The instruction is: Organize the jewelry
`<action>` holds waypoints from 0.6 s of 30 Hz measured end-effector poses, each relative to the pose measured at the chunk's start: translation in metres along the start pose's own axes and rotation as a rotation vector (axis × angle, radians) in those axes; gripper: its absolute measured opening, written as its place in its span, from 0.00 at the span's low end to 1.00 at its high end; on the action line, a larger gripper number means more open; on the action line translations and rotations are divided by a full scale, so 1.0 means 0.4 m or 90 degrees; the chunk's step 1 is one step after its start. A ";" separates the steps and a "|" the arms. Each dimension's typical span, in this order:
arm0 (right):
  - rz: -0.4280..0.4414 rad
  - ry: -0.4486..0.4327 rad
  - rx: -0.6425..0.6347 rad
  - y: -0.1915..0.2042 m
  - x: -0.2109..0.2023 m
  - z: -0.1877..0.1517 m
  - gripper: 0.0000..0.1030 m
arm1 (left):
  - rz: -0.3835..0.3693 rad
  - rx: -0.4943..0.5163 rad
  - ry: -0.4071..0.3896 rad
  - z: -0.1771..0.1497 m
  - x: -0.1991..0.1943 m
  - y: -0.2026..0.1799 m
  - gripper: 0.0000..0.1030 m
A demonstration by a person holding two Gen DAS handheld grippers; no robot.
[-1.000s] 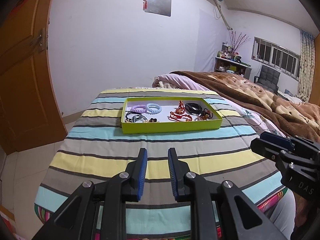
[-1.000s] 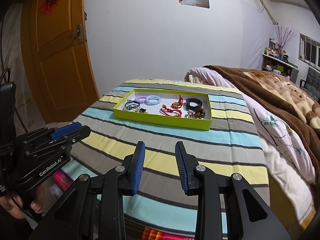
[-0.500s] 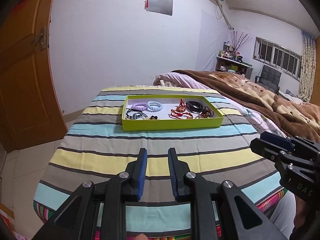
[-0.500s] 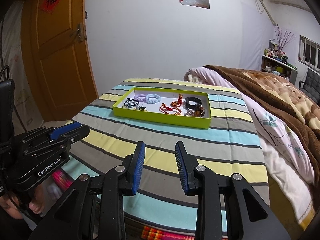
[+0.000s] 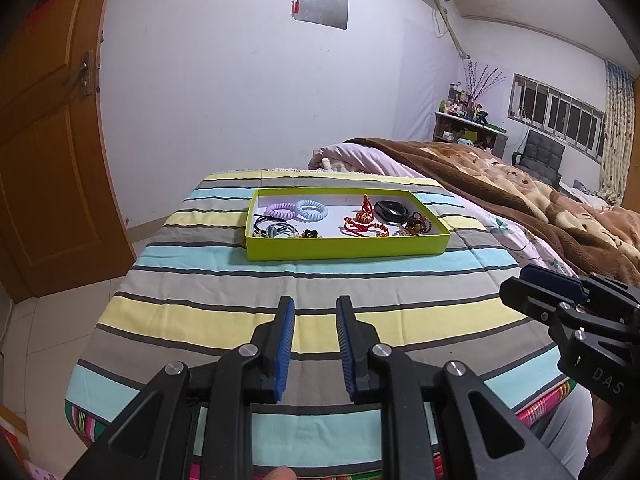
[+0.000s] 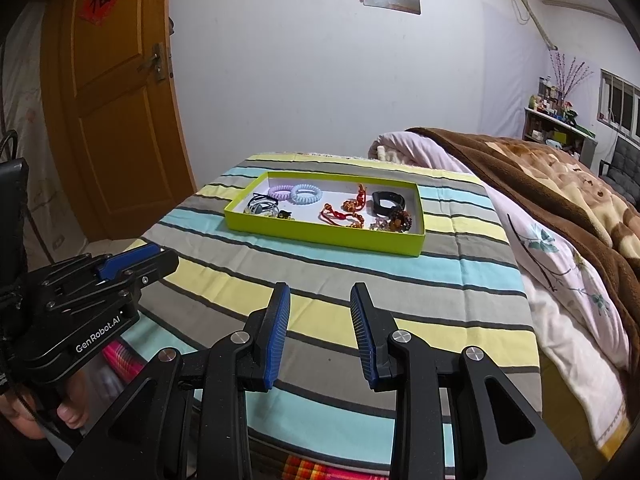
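Observation:
A lime-green tray (image 5: 344, 246) (image 6: 320, 240) lies on the striped bedspread. It holds a purple coil hair tie (image 5: 280, 211), a light-blue coil hair tie (image 5: 312, 210), black and grey hair ties (image 5: 272, 227), red knotted cord bracelets (image 5: 362, 222), a black band (image 5: 392, 211) and brown bead bracelets (image 5: 418, 224). My left gripper (image 5: 315, 308) is open and empty, well short of the tray. My right gripper (image 6: 320, 294) is open and empty, also short of the tray. Each gripper shows at the edge of the other's view.
The striped bedspread (image 5: 280, 292) ends at a near edge below the grippers. A brown blanket and pink quilt (image 6: 560, 208) lie to the right. A wooden door (image 6: 116, 112) stands at the left, tiled floor beside the bed.
Both grippers have drawn slightly closer to the tray and tilted a little. Jaws stay open and empty. The tray's contents have not moved.

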State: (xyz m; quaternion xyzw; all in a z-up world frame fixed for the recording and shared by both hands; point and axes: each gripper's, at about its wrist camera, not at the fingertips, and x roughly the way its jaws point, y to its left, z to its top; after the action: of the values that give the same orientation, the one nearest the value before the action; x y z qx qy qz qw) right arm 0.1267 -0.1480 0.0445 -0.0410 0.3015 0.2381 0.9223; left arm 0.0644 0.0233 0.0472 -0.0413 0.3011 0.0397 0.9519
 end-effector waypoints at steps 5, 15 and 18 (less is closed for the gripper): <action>0.001 0.001 0.000 0.000 0.001 0.000 0.31 | 0.000 0.000 0.000 -0.002 0.002 0.001 0.20; 0.001 0.003 0.000 0.000 0.004 0.000 0.31 | -0.001 -0.002 0.001 -0.004 0.002 0.000 0.20; 0.002 0.002 0.000 0.000 0.004 0.000 0.31 | 0.000 -0.001 0.002 -0.006 0.003 -0.001 0.20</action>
State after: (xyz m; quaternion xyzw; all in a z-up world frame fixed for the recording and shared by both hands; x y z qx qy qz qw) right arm 0.1279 -0.1475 0.0434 -0.0408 0.3031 0.2391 0.9216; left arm 0.0641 0.0225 0.0444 -0.0424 0.3024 0.0396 0.9514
